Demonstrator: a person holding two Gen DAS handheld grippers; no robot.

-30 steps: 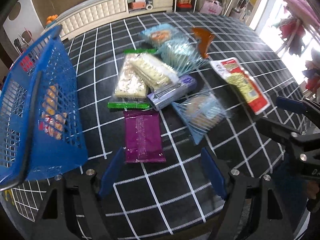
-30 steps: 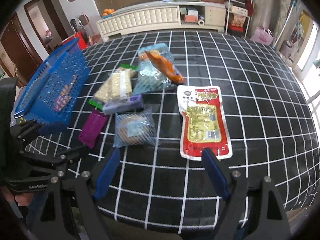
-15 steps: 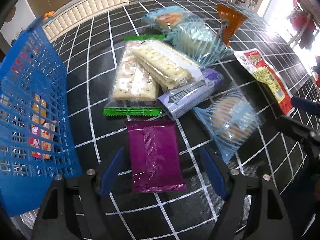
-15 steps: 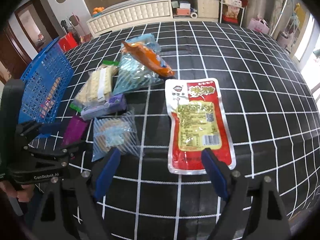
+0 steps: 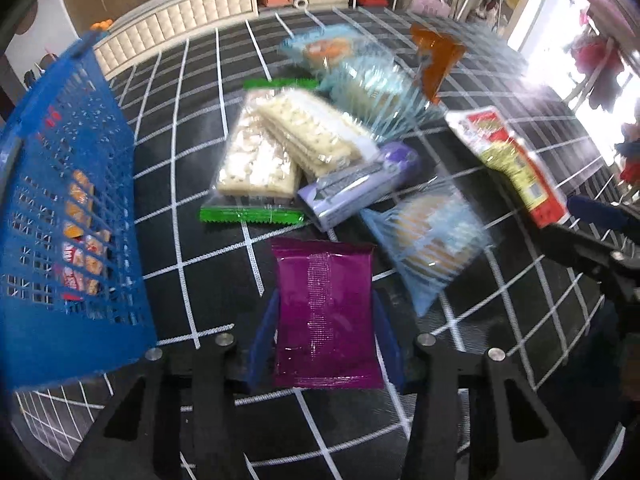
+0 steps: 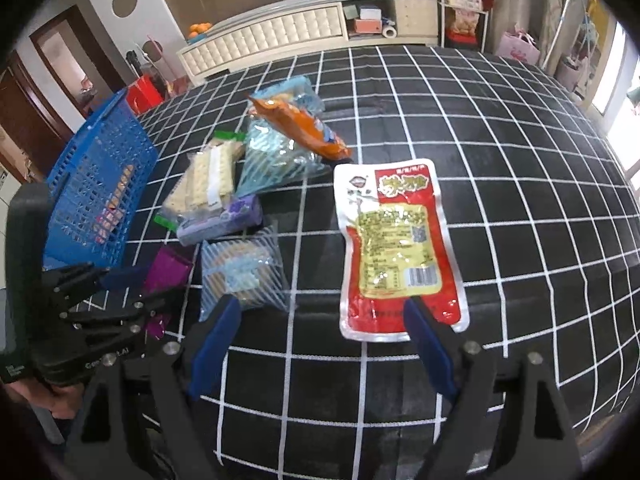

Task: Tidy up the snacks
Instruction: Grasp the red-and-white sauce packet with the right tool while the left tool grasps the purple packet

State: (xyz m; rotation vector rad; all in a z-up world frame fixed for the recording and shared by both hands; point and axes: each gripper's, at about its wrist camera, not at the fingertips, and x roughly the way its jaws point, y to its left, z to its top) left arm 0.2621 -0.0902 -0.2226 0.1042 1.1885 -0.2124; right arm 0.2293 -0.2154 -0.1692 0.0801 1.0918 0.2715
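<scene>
A purple snack packet lies flat on the black checked tablecloth. My left gripper straddles it, and its jaws are closing, with the blue pads against both long edges. From the right wrist view the same left gripper sits low on the purple packet. My right gripper stands open, one fingertip over the bottom edge of a red pouch, the other by a blue-striped packet. A blue basket holding a few snacks stands at the left.
More snacks lie in a heap behind: green-edged cracker packs, a lilac bar, a blue-striped packet, an orange packet and a red pouch. A white cabinet stands beyond the table's far edge.
My left gripper has come down over the purple packet and narrowed its jaws onto its sides. The right gripper has edged closer to the red pouch, still wide open.
</scene>
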